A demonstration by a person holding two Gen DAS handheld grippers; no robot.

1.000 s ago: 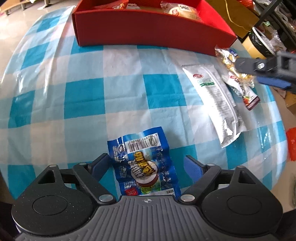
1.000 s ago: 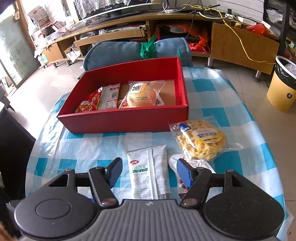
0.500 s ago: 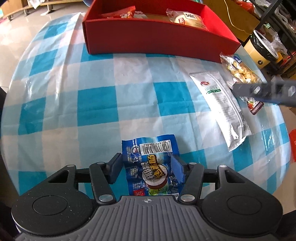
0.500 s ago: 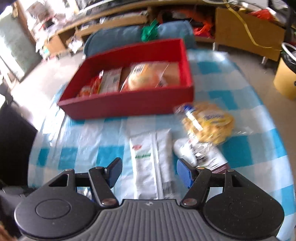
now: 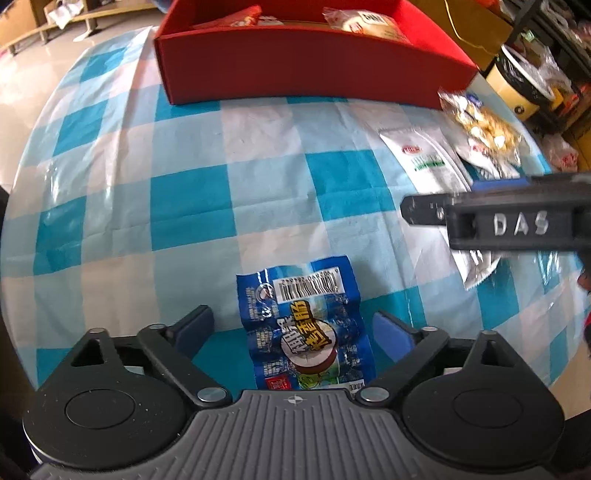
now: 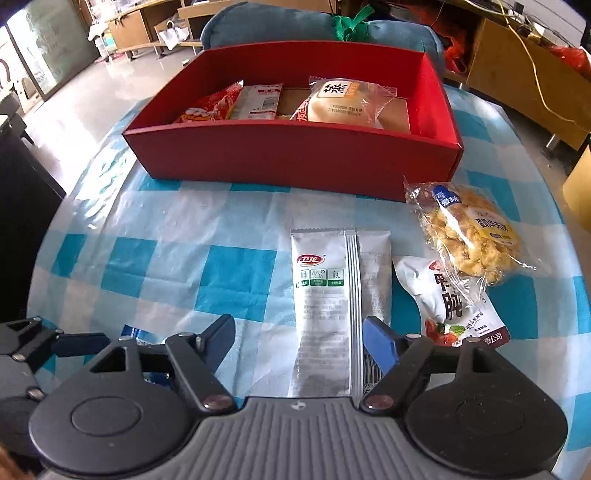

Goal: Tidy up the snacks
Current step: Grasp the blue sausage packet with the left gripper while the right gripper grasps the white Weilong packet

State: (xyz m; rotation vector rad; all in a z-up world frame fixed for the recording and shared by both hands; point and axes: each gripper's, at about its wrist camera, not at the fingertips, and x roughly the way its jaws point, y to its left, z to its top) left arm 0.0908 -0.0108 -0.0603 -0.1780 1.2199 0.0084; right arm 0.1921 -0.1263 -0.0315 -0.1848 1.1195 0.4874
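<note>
A blue snack packet lies flat on the checked cloth between the fingers of my left gripper. Its jaws are opening wide, and both pads stand apart from the packet. My right gripper hangs low over a long white packet. Those jaws are opening too; the packet's near end lies between them, ungripped. The red box stands behind, holding a wrapped bun and red packets. In the left wrist view the box is at the top.
A clear bag of puffed snack and a white pouch lie right of the white packet. The round table's edge curves close on the left. A blue cushion sits behind the box, a wooden cabinet beyond.
The left jaws closed on the blue packet half a second ago and have sprung wide again; the packet stays on the cloth. The right gripper came lower over the white packet and widened.
</note>
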